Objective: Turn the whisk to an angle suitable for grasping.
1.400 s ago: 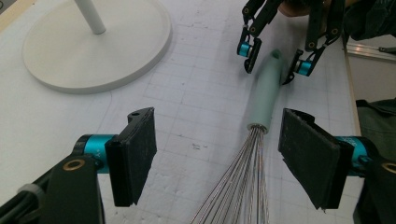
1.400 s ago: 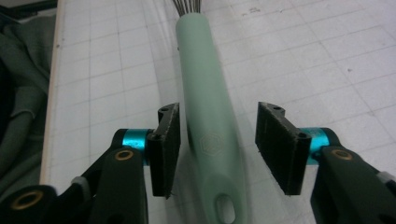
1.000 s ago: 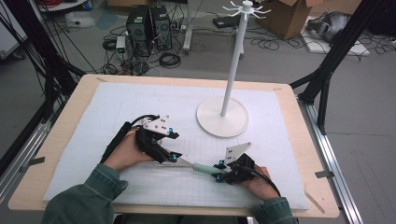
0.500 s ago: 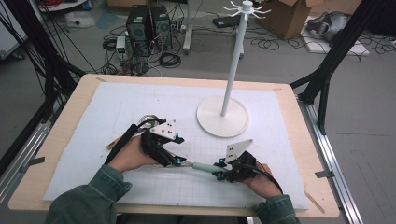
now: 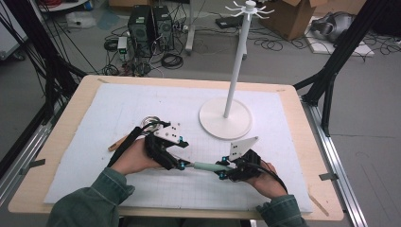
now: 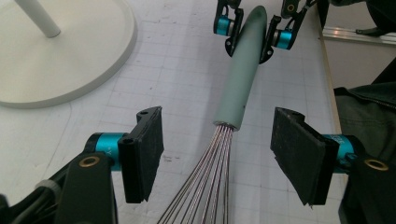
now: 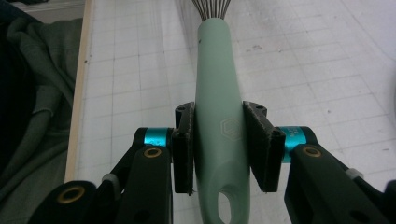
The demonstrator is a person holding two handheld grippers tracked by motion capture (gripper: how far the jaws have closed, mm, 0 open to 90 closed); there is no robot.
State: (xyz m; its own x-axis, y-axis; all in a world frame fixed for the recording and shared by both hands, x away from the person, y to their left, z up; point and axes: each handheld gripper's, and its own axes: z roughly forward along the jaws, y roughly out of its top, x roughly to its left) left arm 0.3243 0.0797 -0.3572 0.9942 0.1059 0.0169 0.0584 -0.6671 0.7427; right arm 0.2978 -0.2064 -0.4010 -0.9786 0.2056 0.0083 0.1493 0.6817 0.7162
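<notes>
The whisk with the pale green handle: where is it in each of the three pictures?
High view: the whisk lies low in the middle, between both grippers.
Left gripper view: handle at top centre, wires running down to the bottom.
Right gripper view: handle upright in the centre, clamped.
Shared landmark: the white gridded mat.

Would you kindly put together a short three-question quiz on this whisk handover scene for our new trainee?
1. True or false: the right gripper is shut on the whisk handle.
2. The left gripper is: A open on either side of the wires, B shut on the wires, C shut on the stand.
3. What white object stands on the mat beyond both grippers?

Key: 1 true; 2 A; 3 the hanging stand.
</notes>
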